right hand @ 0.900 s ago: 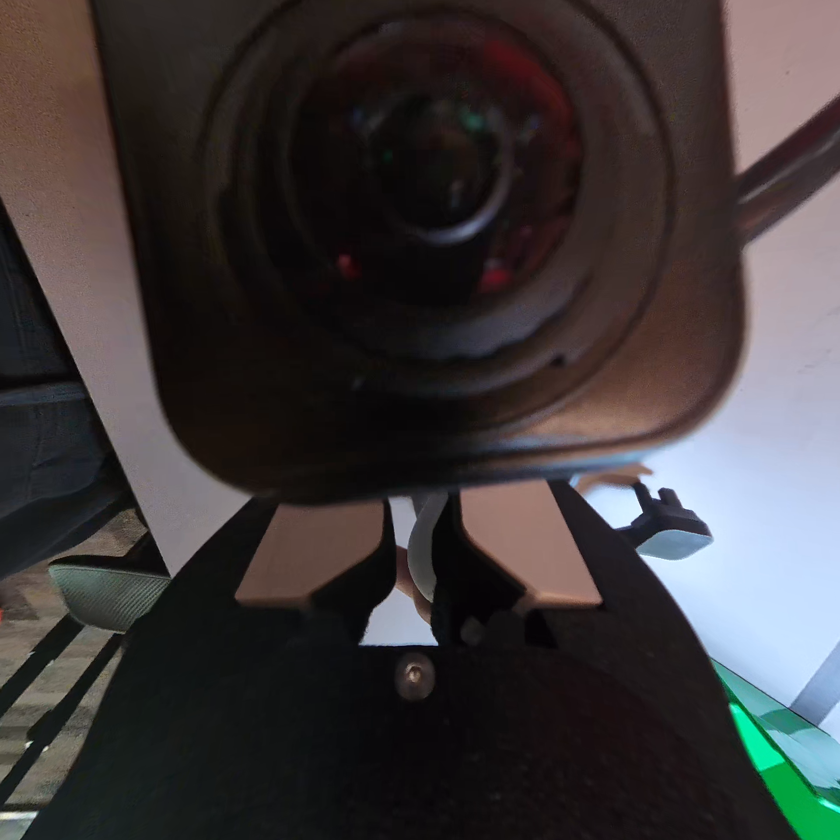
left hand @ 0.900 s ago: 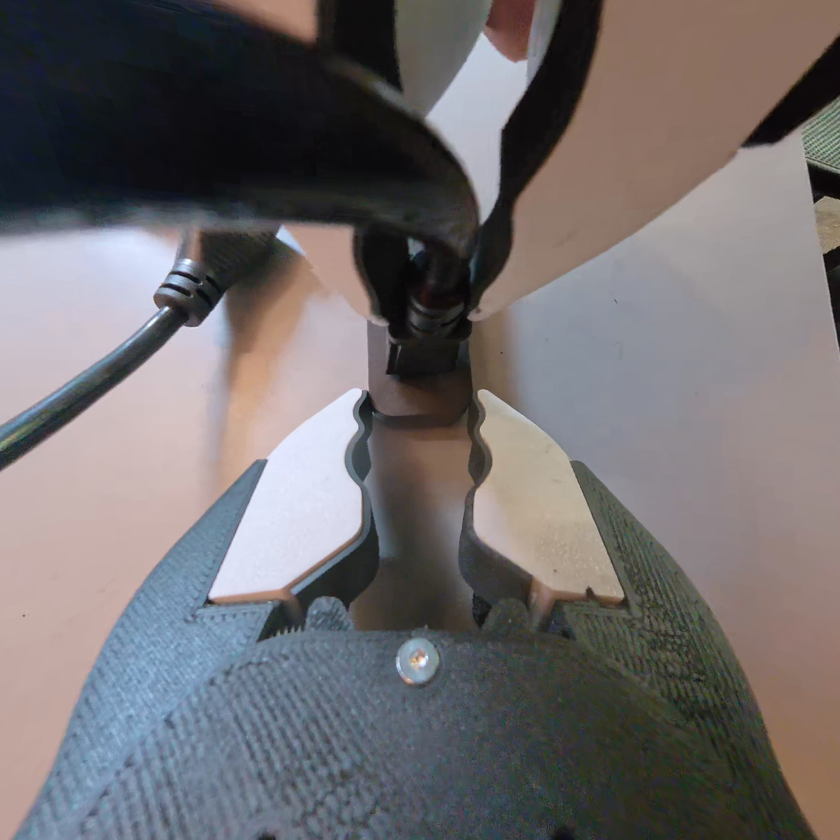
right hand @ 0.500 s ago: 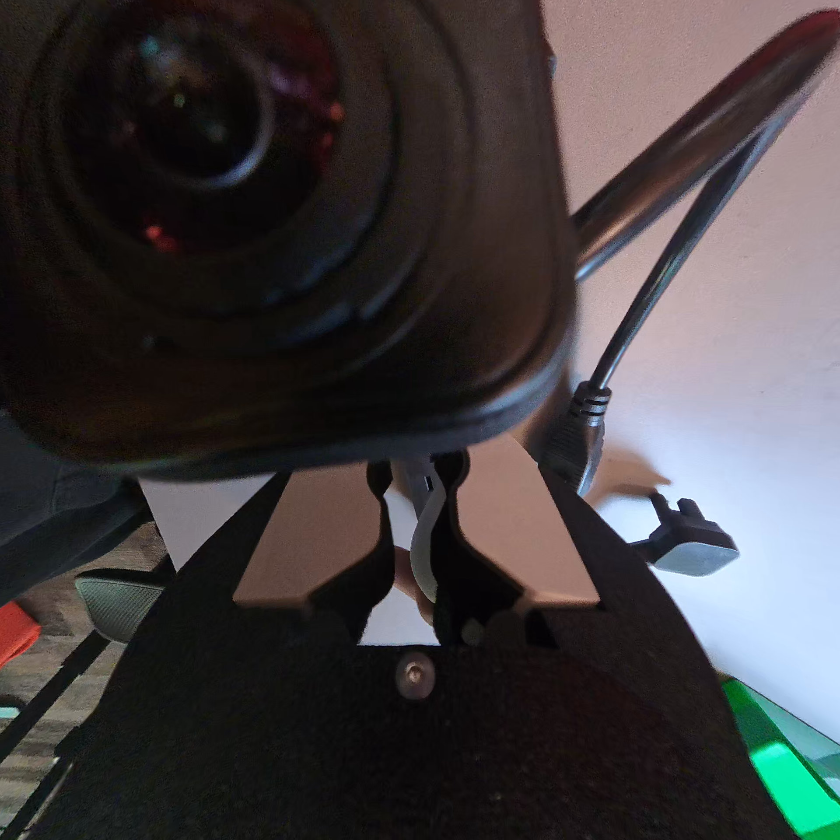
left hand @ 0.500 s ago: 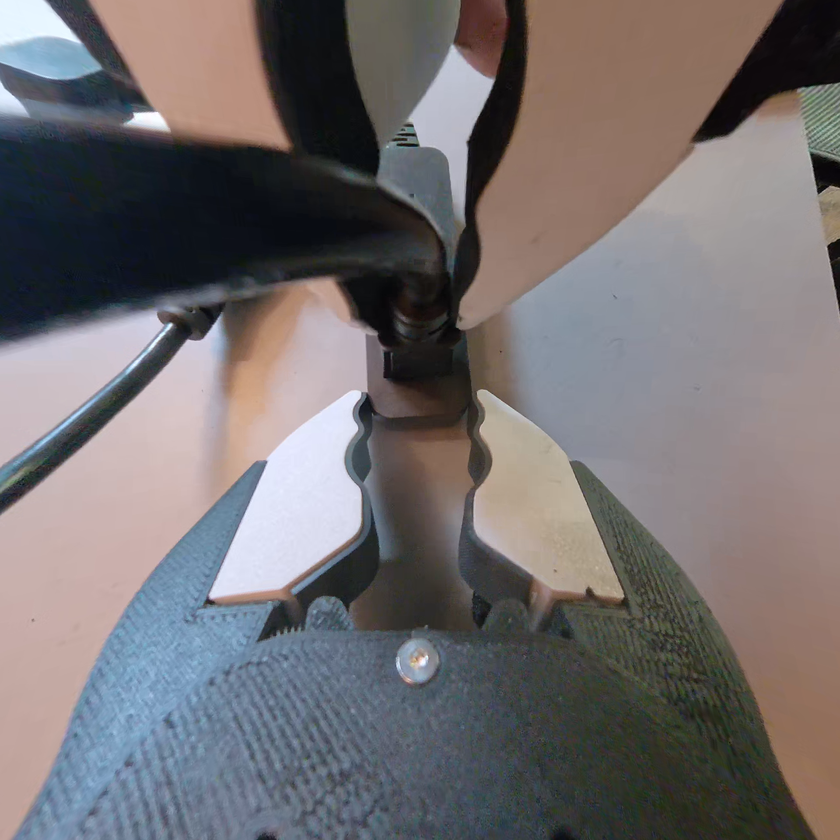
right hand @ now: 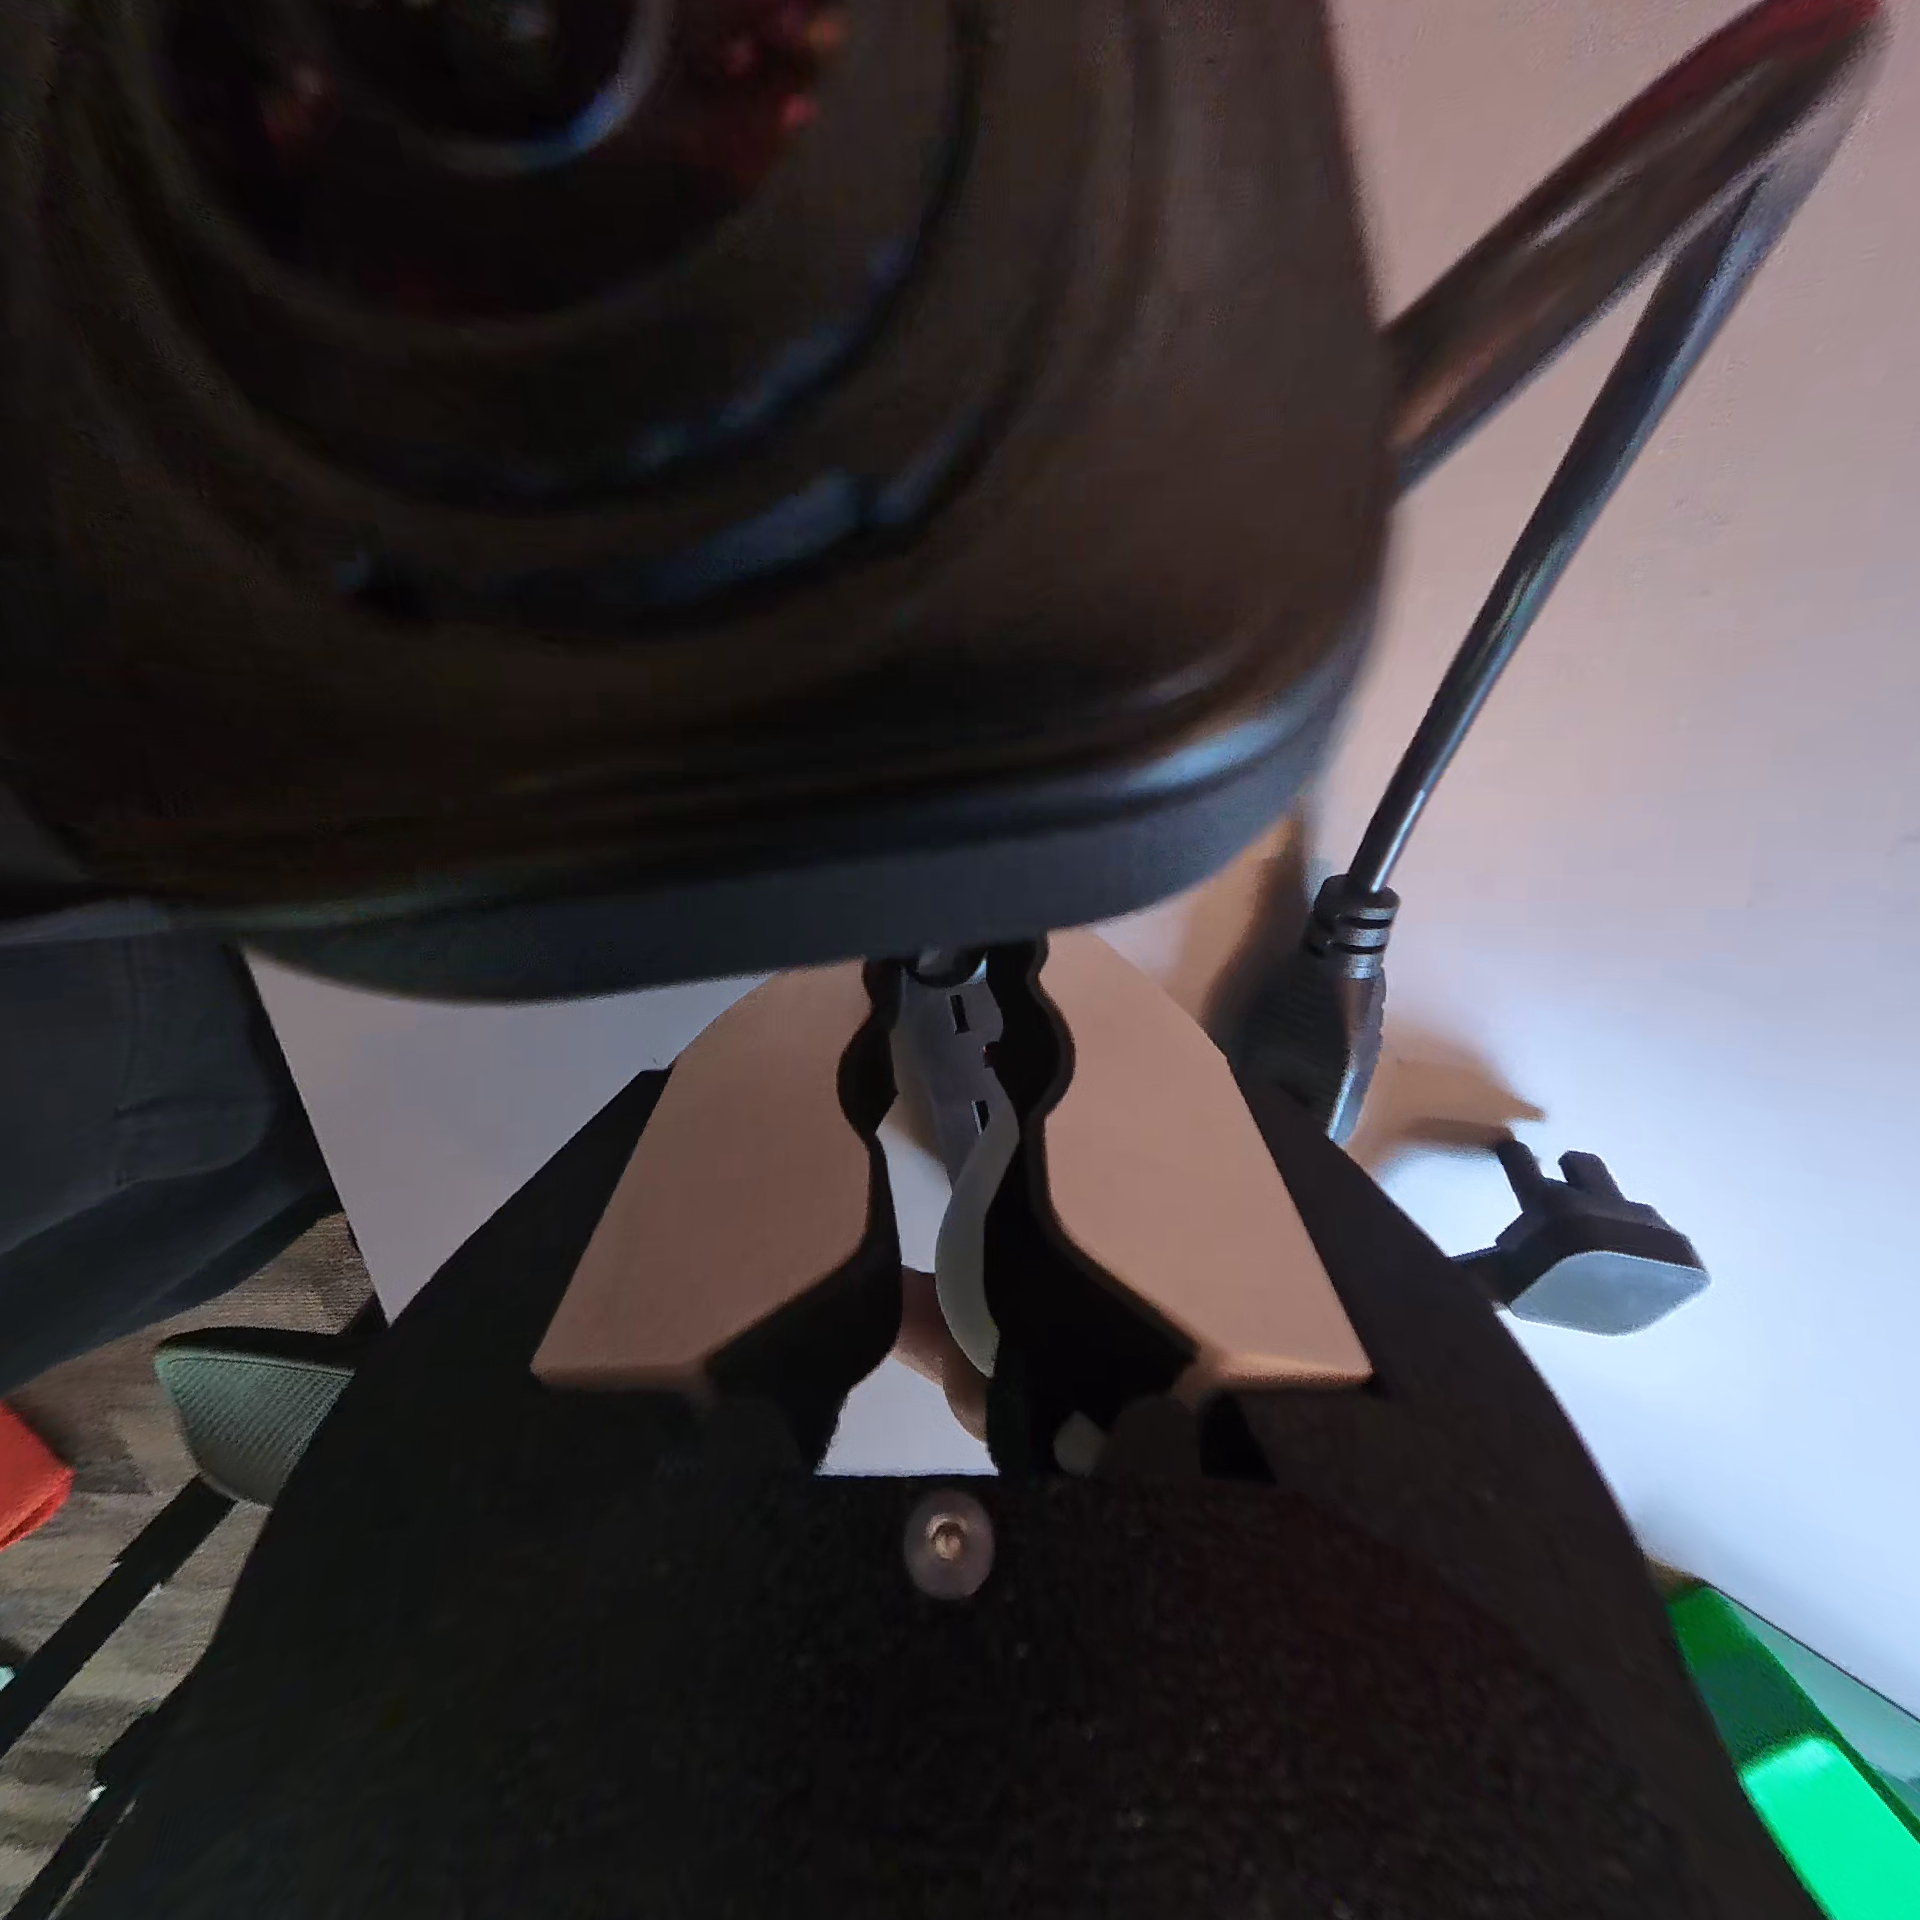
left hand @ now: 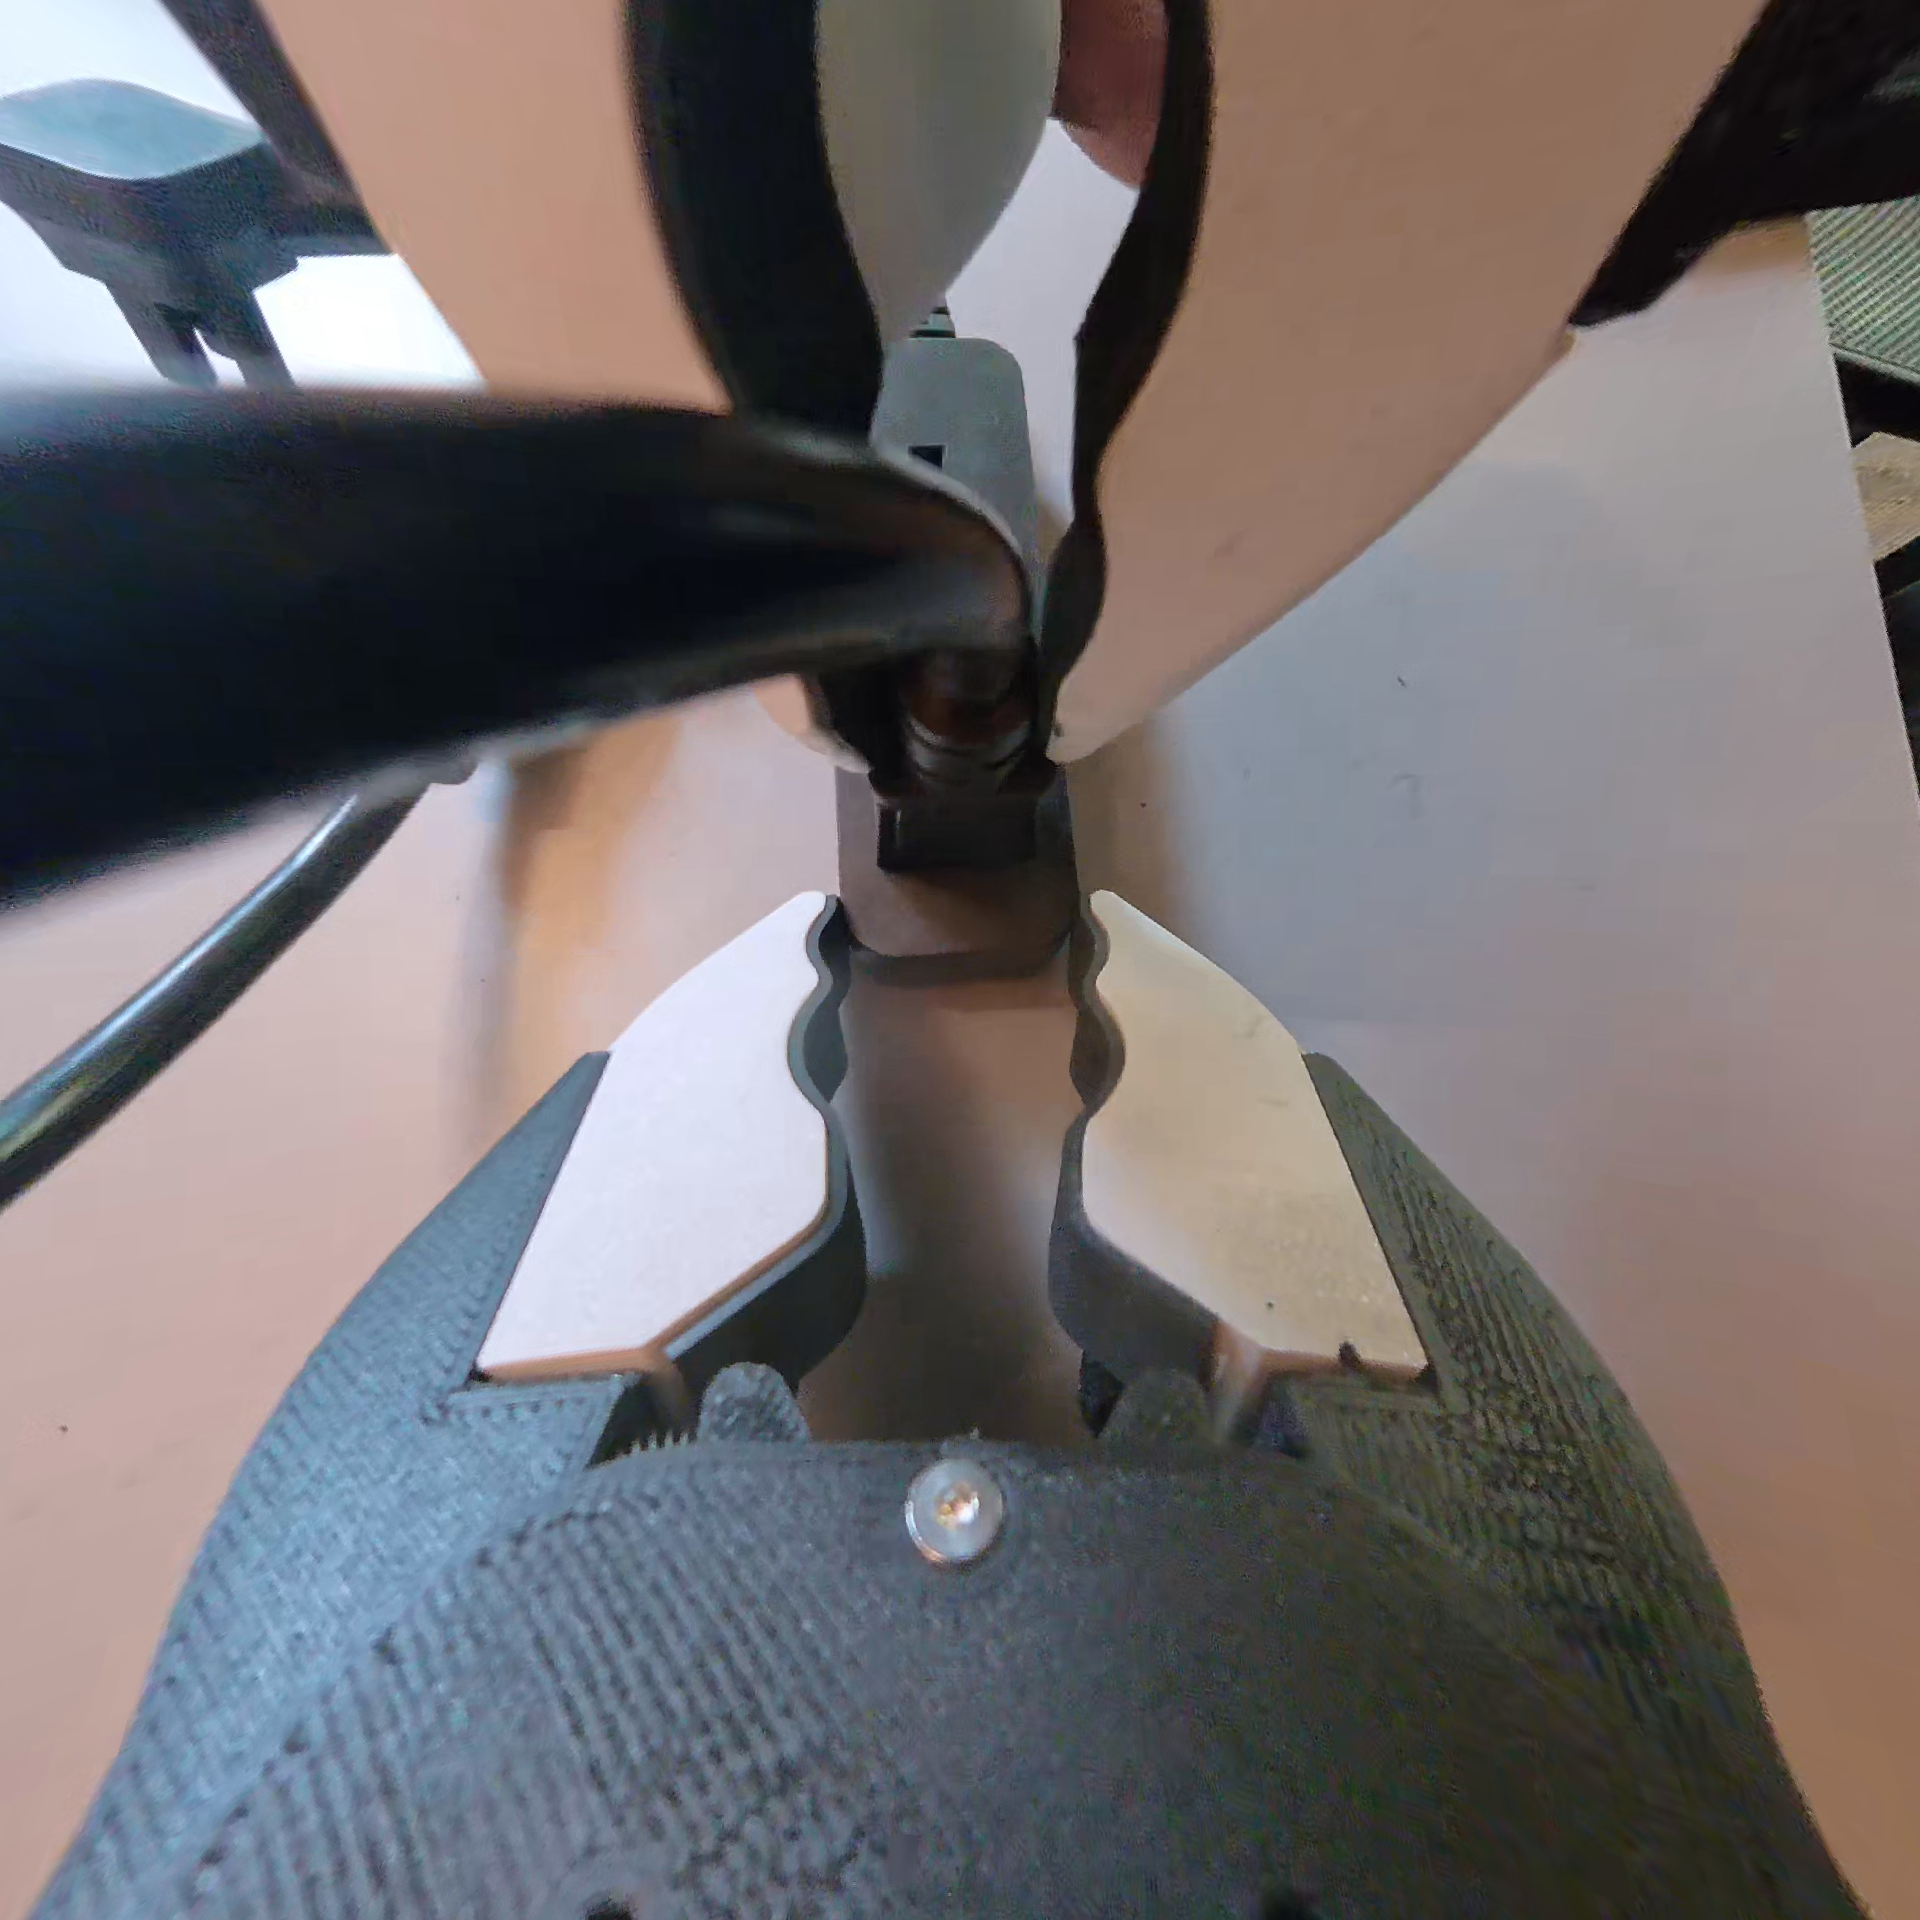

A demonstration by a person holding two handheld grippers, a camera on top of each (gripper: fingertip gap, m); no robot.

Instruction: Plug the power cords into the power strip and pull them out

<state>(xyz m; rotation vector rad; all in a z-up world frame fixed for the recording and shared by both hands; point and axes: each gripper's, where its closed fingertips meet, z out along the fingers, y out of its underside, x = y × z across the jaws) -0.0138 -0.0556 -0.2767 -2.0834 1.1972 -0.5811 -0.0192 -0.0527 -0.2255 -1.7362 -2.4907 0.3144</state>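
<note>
Through the left wrist view, my left gripper (left hand: 958, 940) pinches the power strip (left hand: 956, 914) end; my right gripper (left hand: 1023, 665) clamps a plugged-in power cord (left hand: 956, 831). Right wrist view: 2 loose plugs (right hand: 1600, 1262) lie on the table (right hand: 1662, 831).

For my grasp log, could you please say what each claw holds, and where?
Left claw clamps the near end of the power strip; right claw pinches a black plug at its cord collar.
</note>
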